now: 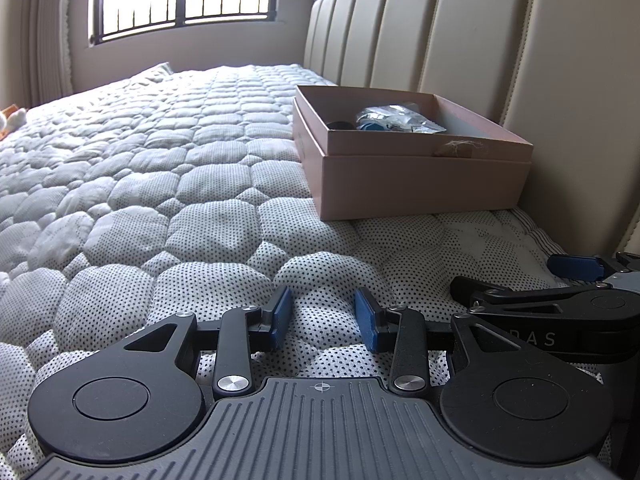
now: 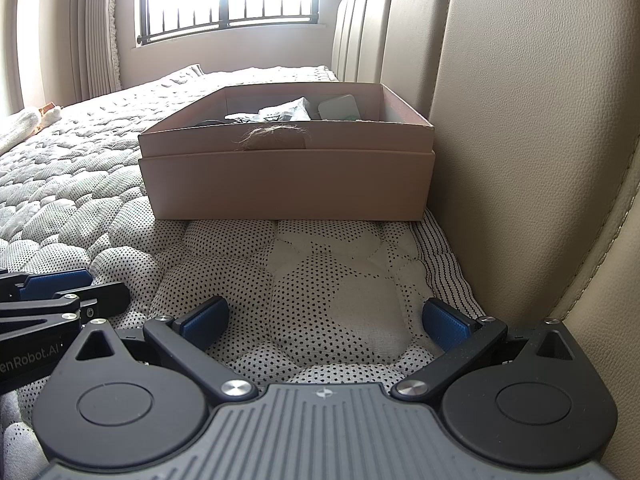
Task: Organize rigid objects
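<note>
"enRobot.AI" on left tongs (image 2: 44, 280) | "RAS" on right tongs (image 1: 560, 276)

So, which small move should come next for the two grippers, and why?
Probably bring the right gripper forward and up toward the open pink box. Both grippers are open and empty, low over the mattress; the left gripper is further from the box. The box's contents, a plastic bag among them, sit behind its near wall.
</note>
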Demonstrator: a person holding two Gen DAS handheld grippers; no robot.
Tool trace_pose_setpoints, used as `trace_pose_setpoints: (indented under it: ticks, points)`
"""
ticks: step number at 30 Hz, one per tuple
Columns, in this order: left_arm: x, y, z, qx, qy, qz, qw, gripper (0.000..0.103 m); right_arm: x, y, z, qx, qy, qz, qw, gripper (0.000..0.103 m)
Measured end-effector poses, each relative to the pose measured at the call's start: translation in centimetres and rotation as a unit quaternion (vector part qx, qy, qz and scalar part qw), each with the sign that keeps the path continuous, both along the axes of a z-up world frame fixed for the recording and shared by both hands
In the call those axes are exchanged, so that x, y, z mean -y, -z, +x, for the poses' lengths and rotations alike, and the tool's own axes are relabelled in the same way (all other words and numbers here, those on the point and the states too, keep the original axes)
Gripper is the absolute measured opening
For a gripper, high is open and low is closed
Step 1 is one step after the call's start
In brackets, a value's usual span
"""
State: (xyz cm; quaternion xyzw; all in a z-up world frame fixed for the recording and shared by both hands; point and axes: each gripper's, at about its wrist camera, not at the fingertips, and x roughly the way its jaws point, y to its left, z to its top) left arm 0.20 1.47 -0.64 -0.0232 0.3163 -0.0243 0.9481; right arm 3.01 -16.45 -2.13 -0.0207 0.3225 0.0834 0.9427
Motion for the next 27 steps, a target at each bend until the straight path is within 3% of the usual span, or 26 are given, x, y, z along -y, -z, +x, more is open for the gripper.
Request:
trace_pose_setpoints:
  ticks: [27]
  points:
    - [0.07,-0.21,0.01,0.000,0.001,0.001,1.0000,0.040,-0.02,0.00,-0.02,0.000,0.000,0.000,1.000,0.103]
